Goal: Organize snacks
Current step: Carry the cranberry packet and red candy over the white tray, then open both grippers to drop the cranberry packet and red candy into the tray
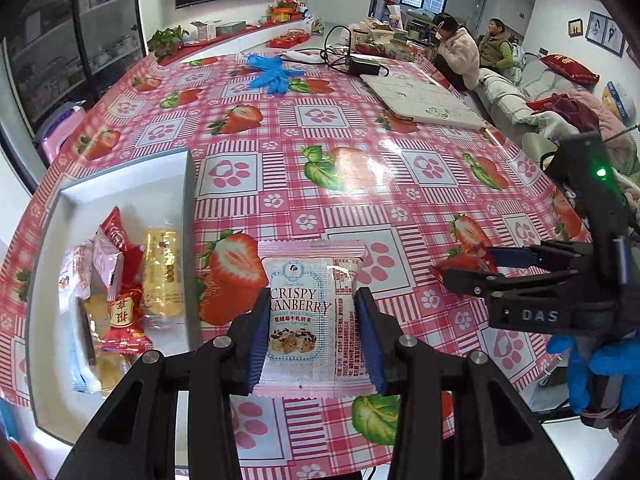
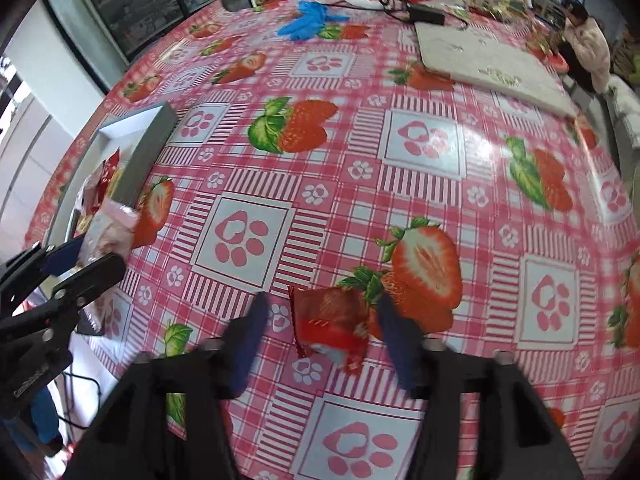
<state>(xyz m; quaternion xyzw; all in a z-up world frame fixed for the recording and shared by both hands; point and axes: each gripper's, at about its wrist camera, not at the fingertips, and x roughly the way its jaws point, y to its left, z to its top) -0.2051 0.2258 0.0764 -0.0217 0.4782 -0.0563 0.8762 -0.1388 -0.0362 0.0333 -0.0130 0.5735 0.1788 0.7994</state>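
Observation:
My left gripper (image 1: 312, 320) is shut on a pink and white Crispy Cranberry nougat packet (image 1: 310, 320), held just above the strawberry tablecloth, right of the white tray (image 1: 120, 184). The tray holds several snacks, among them a red packet (image 1: 124, 304) and a yellow packet (image 1: 162, 276). My right gripper (image 2: 324, 320) is open around a small red candy wrapper (image 2: 332, 324) lying on the cloth; the fingers do not touch it. The right gripper also shows in the left wrist view (image 1: 468, 266), and the left gripper with its packet in the right wrist view (image 2: 80, 256).
Blue gloves (image 1: 272, 72) lie at the far side of the table, with a black box and cables (image 1: 364, 65) and a white flat board (image 1: 424, 98). Two people sit on a sofa at the back right. A pink stool (image 1: 60, 128) stands left of the table.

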